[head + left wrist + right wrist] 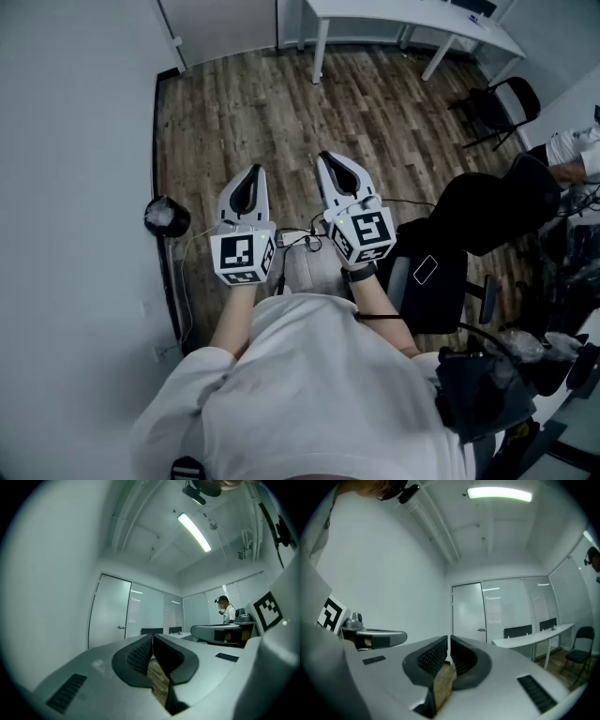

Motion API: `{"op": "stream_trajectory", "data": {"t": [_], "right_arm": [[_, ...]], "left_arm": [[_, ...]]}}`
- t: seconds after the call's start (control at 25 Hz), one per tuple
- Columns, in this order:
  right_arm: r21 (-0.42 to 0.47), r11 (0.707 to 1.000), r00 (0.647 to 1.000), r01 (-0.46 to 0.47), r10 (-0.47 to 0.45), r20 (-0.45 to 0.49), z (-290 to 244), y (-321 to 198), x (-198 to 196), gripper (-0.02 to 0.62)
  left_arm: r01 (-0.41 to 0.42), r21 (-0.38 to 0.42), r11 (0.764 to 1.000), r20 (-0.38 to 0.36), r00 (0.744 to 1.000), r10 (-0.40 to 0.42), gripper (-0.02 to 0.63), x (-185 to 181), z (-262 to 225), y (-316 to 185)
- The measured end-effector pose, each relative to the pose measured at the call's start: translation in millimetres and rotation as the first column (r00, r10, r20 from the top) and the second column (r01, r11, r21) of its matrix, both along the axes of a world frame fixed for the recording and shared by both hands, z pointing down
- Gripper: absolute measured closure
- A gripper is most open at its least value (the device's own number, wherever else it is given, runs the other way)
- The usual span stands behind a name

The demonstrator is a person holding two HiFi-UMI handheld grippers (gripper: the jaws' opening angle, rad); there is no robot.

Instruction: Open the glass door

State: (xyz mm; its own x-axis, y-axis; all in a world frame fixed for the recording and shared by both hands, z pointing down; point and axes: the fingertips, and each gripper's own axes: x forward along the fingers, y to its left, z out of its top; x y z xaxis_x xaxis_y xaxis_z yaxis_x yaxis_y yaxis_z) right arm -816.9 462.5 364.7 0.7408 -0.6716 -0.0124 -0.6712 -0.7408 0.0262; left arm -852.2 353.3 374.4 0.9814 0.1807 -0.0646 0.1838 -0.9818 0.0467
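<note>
Left gripper (pixel 251 173) and right gripper (pixel 328 159) both closed on nothing, level, side by side (glass door (pixel 467 613) well ahead).

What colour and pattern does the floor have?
Brown-grey wood planks, laid in staggered strips. The floor shows best in the head view.

Ahead, glass door (pixel 467 613) (desk (pixel 530 640) rightward)

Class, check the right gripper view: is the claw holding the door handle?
No, the claw holds nothing, and the door handle is far off across the room.
</note>
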Motion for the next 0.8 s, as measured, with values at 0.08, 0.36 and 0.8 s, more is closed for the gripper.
{"op": "stream_trajectory", "data": {"t": [0.08, 0.36, 0.8], "right_arm": [[0.040, 0.999, 1.000, 0.009, -0.009, 0.003, 2, -8, -4, 0.574], [0.010, 1.000, 1.000, -0.004, 0.004, 0.012, 14, -32, -14, 0.574], [0.007, 0.999, 0.996, -0.039, 0.038, 0.078, 36, -1, 54, 0.574]], "left_arm": [[-0.004, -0.005, 1.000, 0.003, 1.000, 0.004, 0.601, -3, 4, -8], [-0.023, -0.038, 0.999, 0.027, 0.999, 0.024, 0.601, -8, 17, -35], [-0.016, -0.075, 0.997, 0.083, 0.996, 0.022, 0.601, 56, 37, -22]]}}
